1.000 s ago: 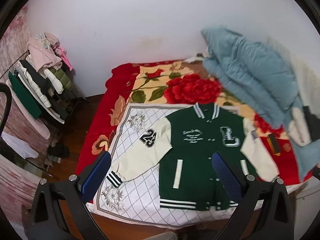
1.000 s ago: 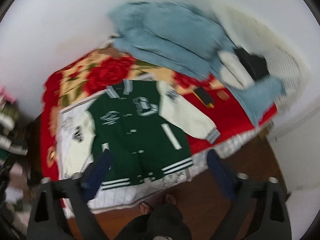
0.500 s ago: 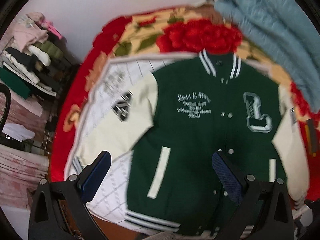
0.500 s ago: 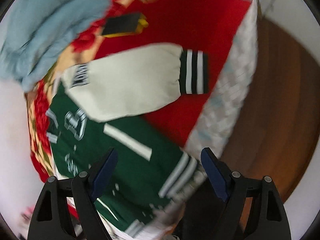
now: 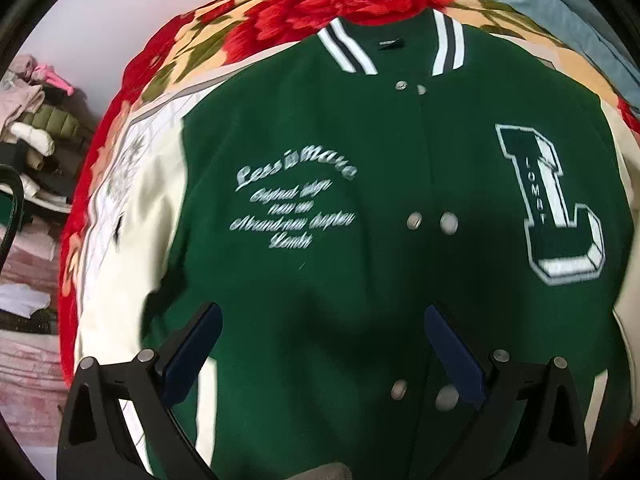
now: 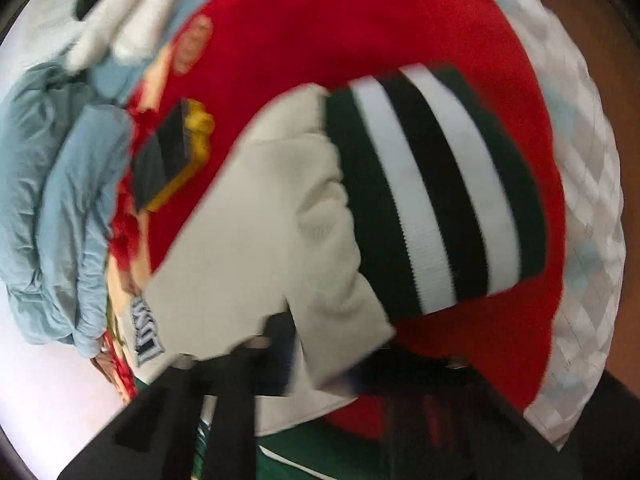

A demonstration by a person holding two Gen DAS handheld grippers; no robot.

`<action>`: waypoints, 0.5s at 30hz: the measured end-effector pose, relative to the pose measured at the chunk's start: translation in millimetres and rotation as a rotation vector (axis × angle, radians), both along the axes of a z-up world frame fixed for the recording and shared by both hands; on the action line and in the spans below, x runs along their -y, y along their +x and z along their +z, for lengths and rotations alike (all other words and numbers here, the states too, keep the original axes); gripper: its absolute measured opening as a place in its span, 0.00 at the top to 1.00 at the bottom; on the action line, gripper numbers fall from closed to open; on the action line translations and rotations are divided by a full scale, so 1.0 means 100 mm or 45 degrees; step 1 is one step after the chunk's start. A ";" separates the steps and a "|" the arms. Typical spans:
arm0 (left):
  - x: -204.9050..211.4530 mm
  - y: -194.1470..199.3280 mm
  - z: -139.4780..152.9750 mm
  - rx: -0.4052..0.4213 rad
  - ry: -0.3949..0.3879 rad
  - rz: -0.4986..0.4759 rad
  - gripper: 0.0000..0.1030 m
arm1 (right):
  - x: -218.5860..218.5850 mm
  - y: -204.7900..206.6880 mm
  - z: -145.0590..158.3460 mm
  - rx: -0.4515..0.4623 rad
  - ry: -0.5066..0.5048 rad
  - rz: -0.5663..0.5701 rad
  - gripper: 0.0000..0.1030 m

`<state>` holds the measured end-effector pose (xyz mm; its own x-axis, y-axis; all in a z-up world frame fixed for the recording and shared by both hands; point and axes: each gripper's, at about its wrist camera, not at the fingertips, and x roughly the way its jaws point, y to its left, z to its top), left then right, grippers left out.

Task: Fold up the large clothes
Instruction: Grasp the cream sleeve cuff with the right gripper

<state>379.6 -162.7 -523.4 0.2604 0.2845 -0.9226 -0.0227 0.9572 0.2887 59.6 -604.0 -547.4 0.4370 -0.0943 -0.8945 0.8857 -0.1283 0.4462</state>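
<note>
A green varsity jacket (image 5: pixel 360 208) with cream sleeves lies flat, front up, on the bed. It has a big "L" patch (image 5: pixel 548 204) and a striped collar (image 5: pixel 392 48). My left gripper (image 5: pixel 320 344) is open, close above the jacket's lower front. In the right wrist view the jacket's cream sleeve (image 6: pixel 272 216) with its striped cuff (image 6: pixel 432 188) fills the frame. My right gripper (image 6: pixel 324 360) is down at the sleeve, which lies between its fingers. The view is blurred, so the closure is unclear.
The bed has a red rose blanket (image 5: pixel 304 4) and a white quilted sheet (image 6: pixel 588 200). A light blue garment (image 6: pixel 60 184) is piled at the far side. A dark and yellow object (image 6: pixel 172 156) lies on the blanket near the sleeve. Stacked clothes (image 5: pixel 28 120) stand left.
Both grippers have dropped close to the jacket. The left one moved in over the chest. The right one swung to the right sleeve and now has it between its fingers.
</note>
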 end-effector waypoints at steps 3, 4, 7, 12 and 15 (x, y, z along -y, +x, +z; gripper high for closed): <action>-0.01 0.11 0.01 0.015 -0.012 -0.001 0.00 | -0.01 0.34 0.41 0.005 -0.147 0.107 0.93; -0.04 0.14 0.03 0.023 -0.006 0.004 0.00 | -0.04 0.52 0.61 0.027 -0.210 0.172 0.94; -0.22 0.23 0.10 0.044 0.031 0.049 0.00 | -0.10 1.07 1.14 0.072 -0.341 0.354 0.94; -0.76 0.41 0.17 0.036 0.017 0.192 0.00 | -0.73 2.24 1.84 0.116 -0.531 0.787 0.94; -1.15 0.46 0.23 0.059 0.013 0.271 0.00 | -1.46 3.03 2.02 0.135 -0.615 1.084 0.94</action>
